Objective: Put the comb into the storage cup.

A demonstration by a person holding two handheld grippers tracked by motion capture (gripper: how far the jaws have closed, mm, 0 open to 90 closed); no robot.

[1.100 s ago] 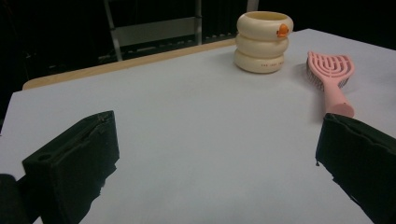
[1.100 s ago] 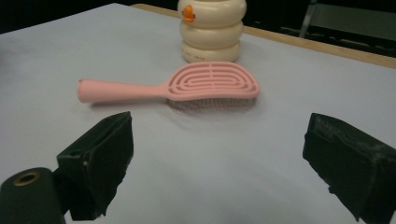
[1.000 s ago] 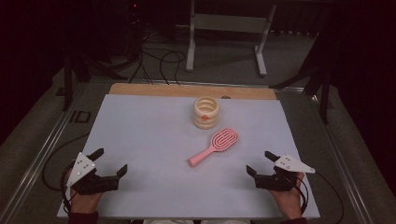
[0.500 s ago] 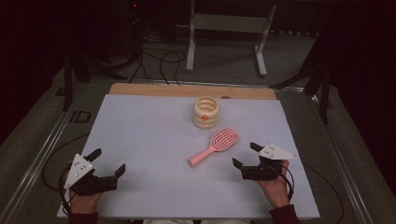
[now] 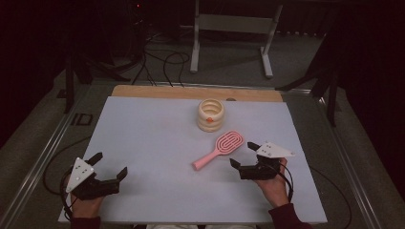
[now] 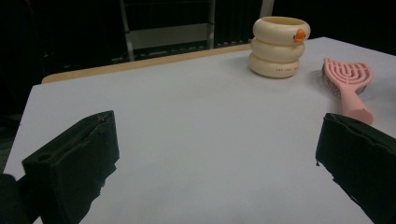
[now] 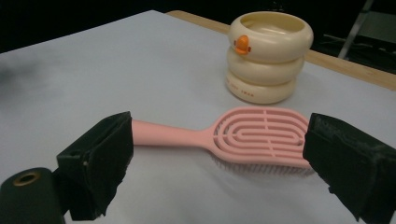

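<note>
A pink hairbrush point(image 5: 218, 149) lies bristles down on the white table mat point(image 5: 153, 138), its handle pointing to the near left. Behind it stands a cream ribbed cup point(image 5: 210, 114) with a small orange duck mark. My right gripper point(image 5: 243, 155) is open just right of the brush, close to its head. In the right gripper view the brush point(image 7: 243, 135) lies across between the two jaws, a little beyond them, with the cup point(image 7: 268, 55) behind. My left gripper point(image 5: 111, 165) is open at the near left, holding nothing; its view shows the cup point(image 6: 278, 45) and brush point(image 6: 349, 84) far off.
A wooden strip point(image 5: 196, 92) runs along the mat's far edge. Beyond the table stand a metal frame point(image 5: 234, 28) and cables on a dark floor. A metal rail point(image 5: 40, 162) borders the table's left side.
My right gripper has moved forward and to the left, from the near right corner up to the brush's head. The left gripper has stayed put.
</note>
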